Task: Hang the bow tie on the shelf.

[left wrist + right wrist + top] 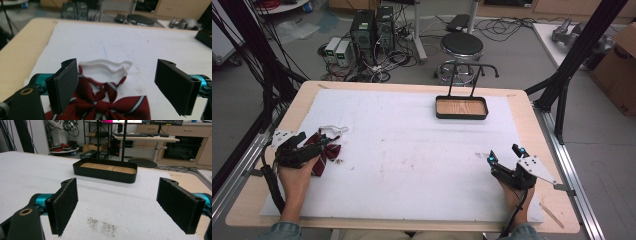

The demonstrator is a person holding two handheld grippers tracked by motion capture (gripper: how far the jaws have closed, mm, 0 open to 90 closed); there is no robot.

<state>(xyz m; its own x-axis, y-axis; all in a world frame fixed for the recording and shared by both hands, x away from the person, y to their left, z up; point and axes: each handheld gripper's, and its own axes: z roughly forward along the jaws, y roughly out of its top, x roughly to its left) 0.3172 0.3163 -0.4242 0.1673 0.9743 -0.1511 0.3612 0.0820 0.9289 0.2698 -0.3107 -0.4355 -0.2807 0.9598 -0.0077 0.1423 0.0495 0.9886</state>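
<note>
At counter's left edge: left gripper [116, 85] over bow tie [100, 105], jaws wide, nothing pinched.
Bow tie is red, striped, lying flat on the white mat [412, 150] with its white clip [105, 67] just beyond it; the left jaw pad overlaps the tie's edge in the left gripper view. Right gripper [505, 155] rests near the right edge, jaws spread, empty, facing the tray [461, 108] at the far side.

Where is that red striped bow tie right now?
The bow tie lies on the table's left side in the high view, just ahead of the left gripper, beside a white strap.
</note>
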